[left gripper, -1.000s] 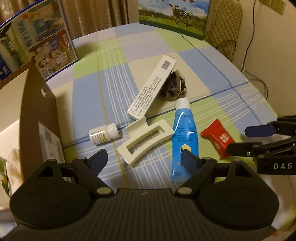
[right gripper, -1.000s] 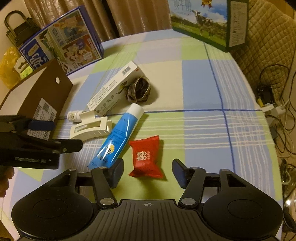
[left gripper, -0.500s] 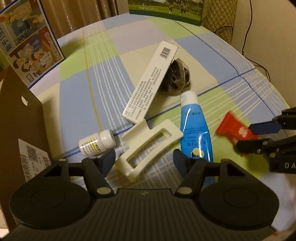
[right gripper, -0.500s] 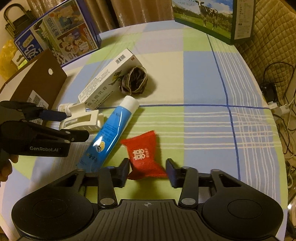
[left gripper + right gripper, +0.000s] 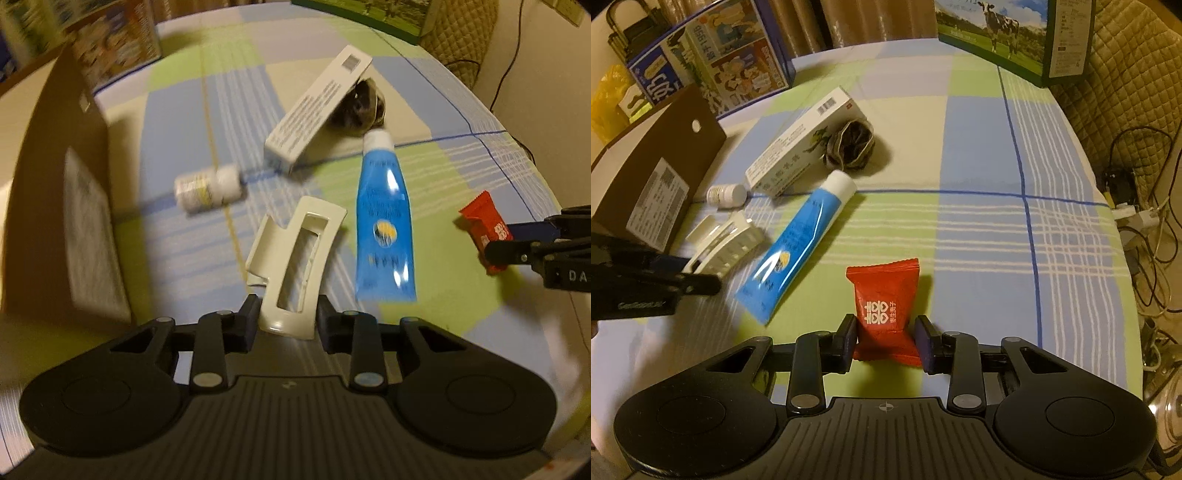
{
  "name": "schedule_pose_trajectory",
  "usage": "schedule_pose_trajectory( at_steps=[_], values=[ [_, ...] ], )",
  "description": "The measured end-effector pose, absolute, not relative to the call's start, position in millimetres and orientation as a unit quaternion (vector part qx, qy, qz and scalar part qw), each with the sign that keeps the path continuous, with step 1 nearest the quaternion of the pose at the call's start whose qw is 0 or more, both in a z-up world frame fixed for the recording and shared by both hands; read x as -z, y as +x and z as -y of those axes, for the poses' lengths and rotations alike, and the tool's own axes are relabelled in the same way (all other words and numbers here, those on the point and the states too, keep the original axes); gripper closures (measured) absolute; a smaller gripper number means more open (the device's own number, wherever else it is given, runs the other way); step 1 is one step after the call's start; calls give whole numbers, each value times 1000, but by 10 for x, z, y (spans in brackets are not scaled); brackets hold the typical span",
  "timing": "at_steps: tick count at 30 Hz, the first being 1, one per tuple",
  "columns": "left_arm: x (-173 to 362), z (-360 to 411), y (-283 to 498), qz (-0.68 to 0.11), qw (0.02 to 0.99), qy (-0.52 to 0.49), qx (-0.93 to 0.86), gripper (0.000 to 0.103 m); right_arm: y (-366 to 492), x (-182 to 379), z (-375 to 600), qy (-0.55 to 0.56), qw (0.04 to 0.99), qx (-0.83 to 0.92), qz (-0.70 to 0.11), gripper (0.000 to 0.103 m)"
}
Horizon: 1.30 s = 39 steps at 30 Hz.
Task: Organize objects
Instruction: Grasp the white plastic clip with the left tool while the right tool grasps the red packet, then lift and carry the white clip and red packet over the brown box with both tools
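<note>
Motion blur smears the small bottle's (image 5: 207, 188) label beyond reading.

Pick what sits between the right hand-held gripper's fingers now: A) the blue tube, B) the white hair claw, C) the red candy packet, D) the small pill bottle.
C: in the right wrist view the red candy packet sits between the fingers of the right hand-held gripper, which close on its sides.

Checked tablecloth (image 5: 979, 147), quilted chair (image 5: 1126, 85), brown curtains (image 5: 871, 18), dim warm light.

Both grippers' jaws closed, low.
</note>
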<state>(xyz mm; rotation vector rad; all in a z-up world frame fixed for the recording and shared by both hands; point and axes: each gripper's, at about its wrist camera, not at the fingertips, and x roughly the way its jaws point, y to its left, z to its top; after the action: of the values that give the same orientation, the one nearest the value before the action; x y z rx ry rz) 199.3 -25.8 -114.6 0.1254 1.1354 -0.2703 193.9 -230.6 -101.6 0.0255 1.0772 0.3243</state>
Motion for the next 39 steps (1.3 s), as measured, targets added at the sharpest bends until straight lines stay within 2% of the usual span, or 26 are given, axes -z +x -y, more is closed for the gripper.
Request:
schedule_pose_trajectory(
  at_steps=[5,6,8,11,18,22,25,27,28,39],
  values=[
    [1130,208,1788,-540,831,50,125,74,1830,1014,2282,2,838,-157,-523,71],
    [1125,201,1789,-541,830,49,126,71,1823,1018,2272,-2,836,-156,-525,71],
    [1113,204,1819,-537,832,53,125,61,1824,1030,2263,-6,834,-150,-531,67],
    [1083,257,1893,-523,839,72,131,54,1841,1035,2261,-7,835,-146,-530,60],
    [1148,394,2042,-511,840,115,141,57,1888,1037,2262,2,839,-136,-526,58],
    [1183,379,2044,-519,836,108,141,64,1915,1034,2243,11,843,-136,-520,58],
    [1175,346,2025,-521,838,94,129,64,1909,1040,2199,4,843,-141,-519,59],
    [1164,312,2010,-524,839,83,122,64,1894,1045,2164,-7,843,-143,-518,66],
    [1159,289,1997,-525,839,78,119,64,1879,1045,2148,-14,843,-144,-517,72],
    [1102,109,1796,-536,837,38,100,64,1796,958,2056,-27,845,-159,-510,77]
  ],
)
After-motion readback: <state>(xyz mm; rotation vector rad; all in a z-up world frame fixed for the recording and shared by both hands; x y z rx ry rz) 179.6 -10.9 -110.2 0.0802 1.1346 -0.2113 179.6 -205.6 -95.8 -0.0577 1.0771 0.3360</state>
